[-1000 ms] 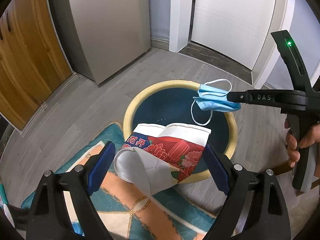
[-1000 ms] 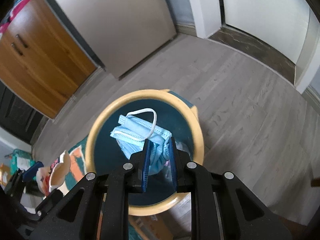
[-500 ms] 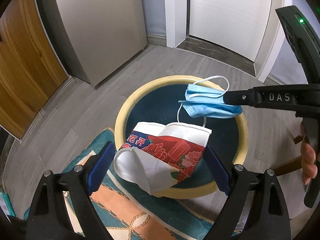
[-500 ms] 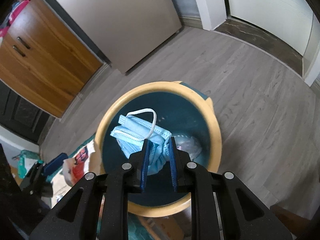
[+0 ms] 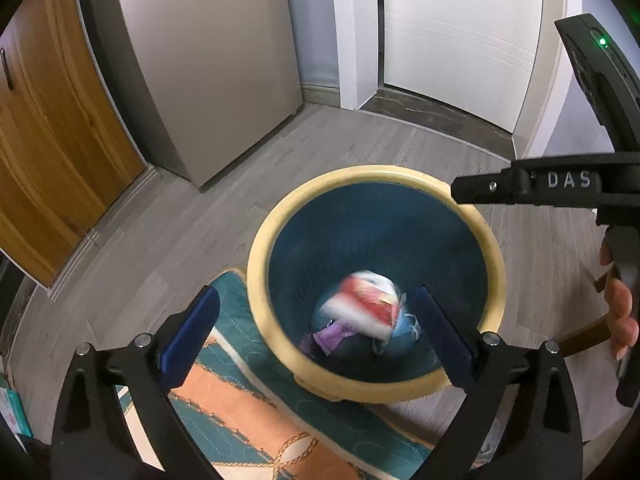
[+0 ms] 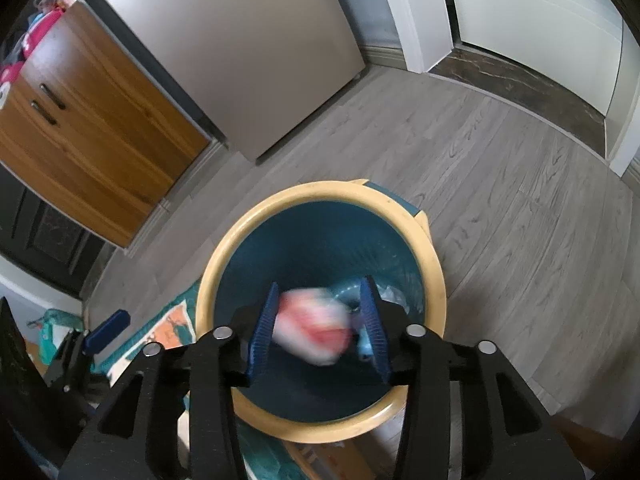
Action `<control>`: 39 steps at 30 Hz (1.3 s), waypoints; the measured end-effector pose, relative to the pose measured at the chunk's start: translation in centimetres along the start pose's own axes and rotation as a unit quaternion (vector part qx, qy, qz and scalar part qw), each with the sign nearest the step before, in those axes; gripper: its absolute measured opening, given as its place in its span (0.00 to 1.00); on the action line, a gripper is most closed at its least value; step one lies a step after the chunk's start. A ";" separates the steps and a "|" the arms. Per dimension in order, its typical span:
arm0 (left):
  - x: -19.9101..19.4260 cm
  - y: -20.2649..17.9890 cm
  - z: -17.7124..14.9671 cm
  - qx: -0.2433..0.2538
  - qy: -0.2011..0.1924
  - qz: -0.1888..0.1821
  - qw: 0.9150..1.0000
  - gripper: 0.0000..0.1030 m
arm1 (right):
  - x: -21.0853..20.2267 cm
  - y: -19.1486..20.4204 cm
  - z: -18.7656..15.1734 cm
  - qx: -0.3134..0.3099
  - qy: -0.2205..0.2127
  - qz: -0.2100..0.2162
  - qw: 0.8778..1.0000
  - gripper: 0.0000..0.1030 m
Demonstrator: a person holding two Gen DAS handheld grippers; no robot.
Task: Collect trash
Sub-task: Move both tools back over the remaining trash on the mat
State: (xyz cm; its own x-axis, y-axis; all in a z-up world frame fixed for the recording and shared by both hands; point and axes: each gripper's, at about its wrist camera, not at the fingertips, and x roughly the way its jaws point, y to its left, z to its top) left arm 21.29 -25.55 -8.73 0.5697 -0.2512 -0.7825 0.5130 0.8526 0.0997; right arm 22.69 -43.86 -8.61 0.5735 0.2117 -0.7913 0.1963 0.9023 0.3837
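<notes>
A round bin (image 5: 256,264) with a yellow rim and dark teal inside stands on the floor under both grippers. A red and white bag (image 5: 368,304), blurred, drops free inside it, and the blue mask (image 5: 404,326) falls beside it, above a purple scrap (image 5: 332,336). My left gripper (image 5: 316,300) hangs over the bin's near edge, jaws opening wide with nothing between the pads. My right gripper (image 6: 320,300) is over the bin (image 6: 436,276), jaws opening. The mask (image 6: 362,344) slips down by its right pad, and the bag (image 6: 312,328) shows far below.
A teal and orange rug (image 5: 248,412) lies under the bin's near side. Grey wood floor (image 6: 520,208) surrounds it. A wooden cabinet (image 6: 92,132) and a grey panel (image 5: 208,60) stand at the back left, white doors (image 5: 460,40) at the back right. A hand (image 5: 620,312) holds the right gripper.
Both grippers opened. The bag left the left gripper and the mask left the right gripper; both are now falling into the bin.
</notes>
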 end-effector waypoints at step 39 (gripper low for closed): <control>-21.9 17.0 -16.5 -0.156 -0.039 0.113 0.981 0.94 | -7.9 15.2 -10.5 -0.186 -0.028 0.035 0.981 0.92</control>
State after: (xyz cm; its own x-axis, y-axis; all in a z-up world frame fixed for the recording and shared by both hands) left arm 6.91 1.98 -0.05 0.6993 -0.0636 -0.7120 0.1539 0.9861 0.0631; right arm 12.82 -27.91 -1.56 0.6196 0.2665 -0.7383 -0.1437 0.9632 0.2271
